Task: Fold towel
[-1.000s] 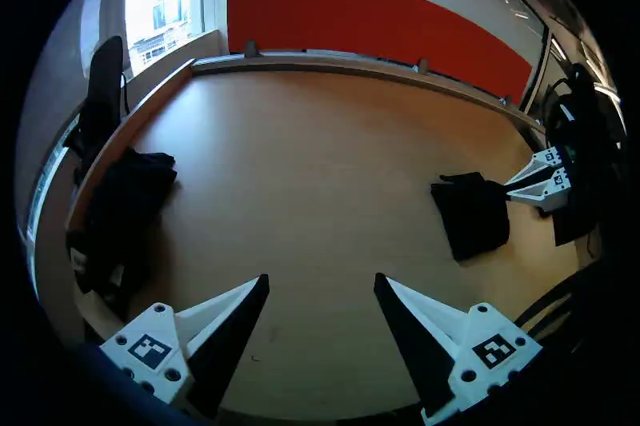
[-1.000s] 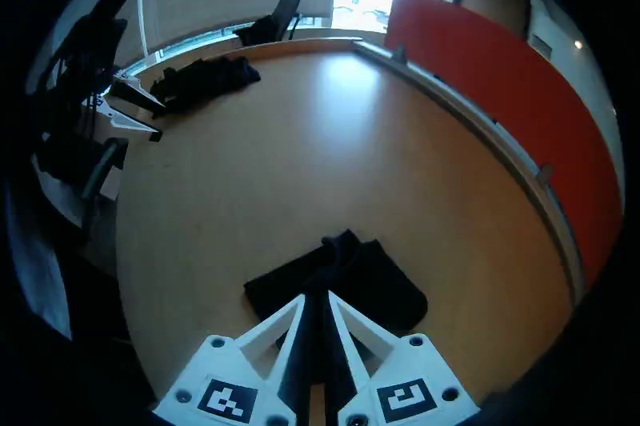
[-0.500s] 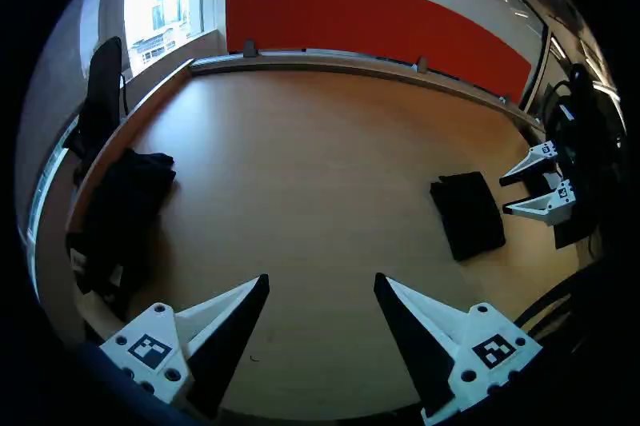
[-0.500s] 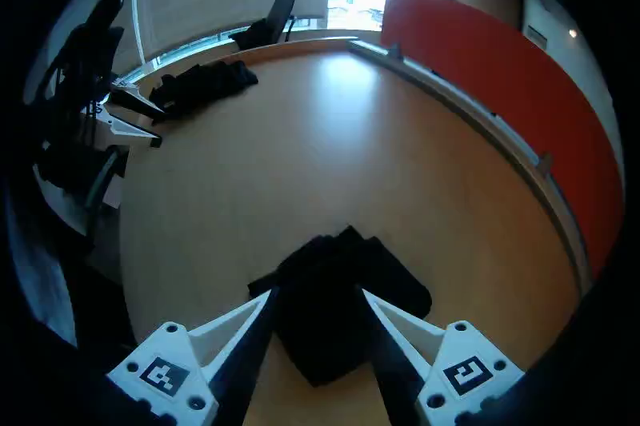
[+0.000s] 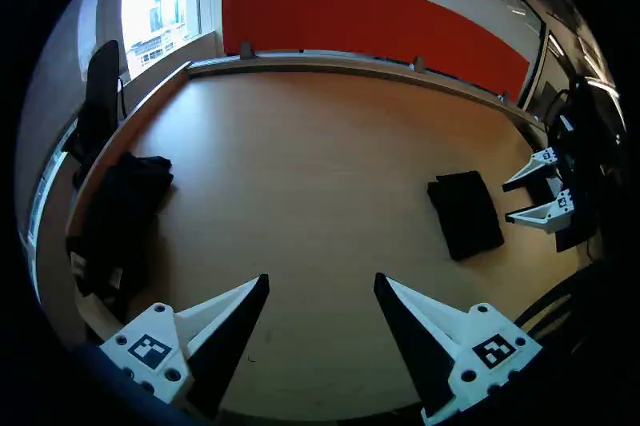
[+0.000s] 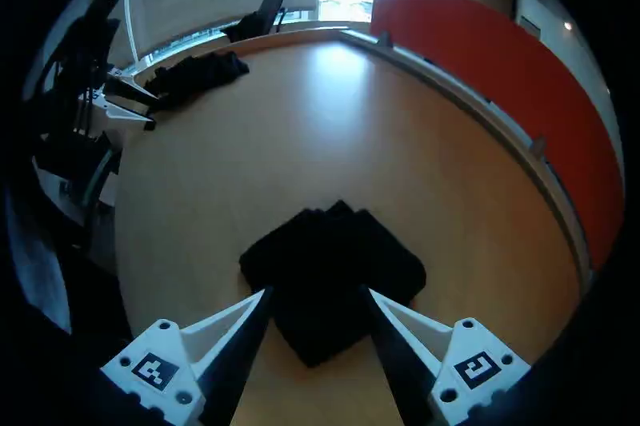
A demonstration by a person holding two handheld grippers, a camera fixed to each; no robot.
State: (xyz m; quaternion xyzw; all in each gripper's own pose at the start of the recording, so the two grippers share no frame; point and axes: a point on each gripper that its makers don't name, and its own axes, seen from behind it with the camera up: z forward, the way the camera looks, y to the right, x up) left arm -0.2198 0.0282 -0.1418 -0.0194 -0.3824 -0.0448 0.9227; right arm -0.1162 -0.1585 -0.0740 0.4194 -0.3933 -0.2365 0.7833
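Left gripper (image 5: pixel 320 277): jaws spread wide and holding nothing, with bare wood showing between the two white fingers; it hangs over the near edge of the light brown wooden table (image 5: pixel 320 146). In the left gripper view, the folded black towel (image 5: pixel 466 214) lies flat on the table at about 3 o'clock, a compact rectangle with its long side running away from the camera. Just beyond its far edge, also at 3 o'clock, is the right gripper (image 5: pixel 507 203), its jaws parted and empty. The fingertips point at the towel, and a thin strip of table shows between them and the cloth. In the right gripper view, the right gripper (image 6: pixel 316 290) is released, and the towel (image 6: pixel 332 278) sits at 6 o'clock directly ahead of it. The towel's near corner falls between the two spread fingers; contact cannot be judged from this angle. The left gripper (image 6: pixel 154 113) appears small at 10 o'clock, across the table (image 6: pixel 320 130), with its jaws apart. A loose heap of black cloth (image 5: pixel 120 210) rests on the table's edge at 9 o'clock in the left gripper view, and at 11 o'clock (image 6: pixel 196 74) in the right gripper view. A long red partition panel (image 5: pixel 368 18) runs along the table's far side at 12 o'clock. A black office chair (image 5: pixel 100 102) stands at 10 o'clock beside a bright window (image 5: pixel 156 6).
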